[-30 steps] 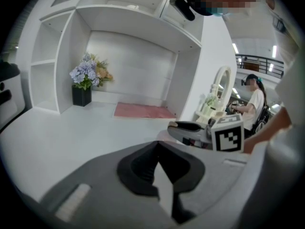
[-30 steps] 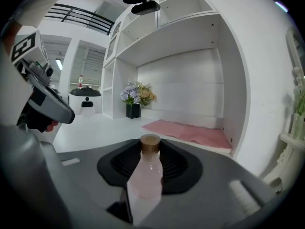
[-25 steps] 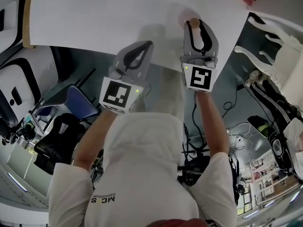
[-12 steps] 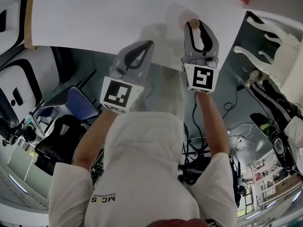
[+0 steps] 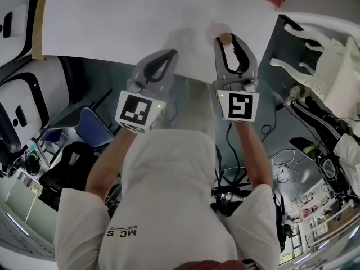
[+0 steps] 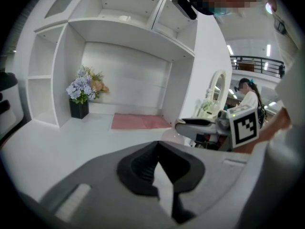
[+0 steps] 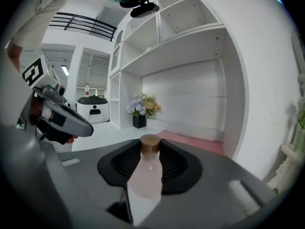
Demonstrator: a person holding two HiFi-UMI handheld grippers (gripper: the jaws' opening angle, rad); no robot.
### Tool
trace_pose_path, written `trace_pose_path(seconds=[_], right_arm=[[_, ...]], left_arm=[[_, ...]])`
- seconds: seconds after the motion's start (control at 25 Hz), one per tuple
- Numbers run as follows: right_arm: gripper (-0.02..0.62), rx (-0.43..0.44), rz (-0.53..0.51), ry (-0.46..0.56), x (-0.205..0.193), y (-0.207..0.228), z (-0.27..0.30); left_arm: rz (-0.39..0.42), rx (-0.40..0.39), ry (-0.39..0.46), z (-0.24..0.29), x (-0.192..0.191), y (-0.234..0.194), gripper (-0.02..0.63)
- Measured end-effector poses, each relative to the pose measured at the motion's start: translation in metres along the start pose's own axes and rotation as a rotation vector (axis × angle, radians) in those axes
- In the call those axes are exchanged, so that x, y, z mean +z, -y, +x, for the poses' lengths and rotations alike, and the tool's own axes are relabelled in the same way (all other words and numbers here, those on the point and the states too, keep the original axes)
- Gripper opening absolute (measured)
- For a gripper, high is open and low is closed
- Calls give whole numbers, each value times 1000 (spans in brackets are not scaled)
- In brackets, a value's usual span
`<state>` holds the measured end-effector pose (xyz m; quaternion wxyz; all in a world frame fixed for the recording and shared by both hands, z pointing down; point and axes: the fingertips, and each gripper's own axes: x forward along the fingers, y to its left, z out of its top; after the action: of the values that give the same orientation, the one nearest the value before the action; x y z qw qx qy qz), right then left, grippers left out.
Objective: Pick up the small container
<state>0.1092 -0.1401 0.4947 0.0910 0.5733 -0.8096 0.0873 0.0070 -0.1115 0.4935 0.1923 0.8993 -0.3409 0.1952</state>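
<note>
1. We see the right gripper slightly lower and further left in the head view than a second ago, with its grip unchanged. We judge the grasp secure and the lift under way.
2. The small container sits upper centre-right in the head view, above the tabletop. It is clamped between the right fingers, cap at the tips.
3. The left gripper fingers are closed and empty.

Small container in hand-held gripper

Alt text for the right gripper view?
A small pink bottle with a brown cap is gripped between the right gripper's jaws. Behind stand white shelves, a flower pot and a pink mat; the left gripper shows at left.
</note>
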Motion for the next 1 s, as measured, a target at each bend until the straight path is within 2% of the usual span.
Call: trace_pose_path(seconds=[0.4,0.52,0.76,1.0], right_arm=[[120,30,5,23,81,-18,-51],[120,50,-34,6,99,-22,-70],[120,24,-41,19,139,-27,-98],[120,0,-33,37,168,-35,-124]], left_arm=[[25,-5,81,-42,53,13,-2],[26,-4,99,-57,67,13,-2],[30,-17,142,-85,95,16,-2],[89,-55,164,-113,125,28,-2]])
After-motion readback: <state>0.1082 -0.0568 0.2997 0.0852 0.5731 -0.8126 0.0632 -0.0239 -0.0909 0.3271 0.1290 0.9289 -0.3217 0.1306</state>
